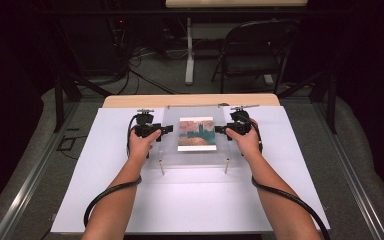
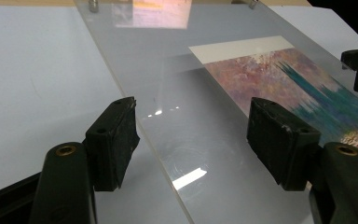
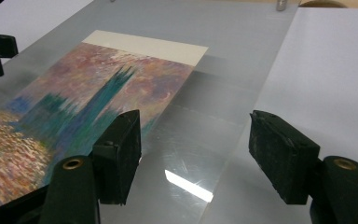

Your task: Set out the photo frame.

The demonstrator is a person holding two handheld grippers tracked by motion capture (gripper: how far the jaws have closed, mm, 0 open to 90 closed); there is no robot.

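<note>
Your left gripper (image 1: pixel 168 129) and right gripper (image 1: pixel 219 129) both stand wide open, holding nothing, each set at a side edge of the clear acrylic sheet (image 1: pixel 170 150), likely to take it from both sides at once. The sheet lies over the painted print (image 1: pixel 196 133), on short metal standoffs (image 1: pixel 162 168) above the white board (image 1: pixel 110 200), mid-table.
</note>
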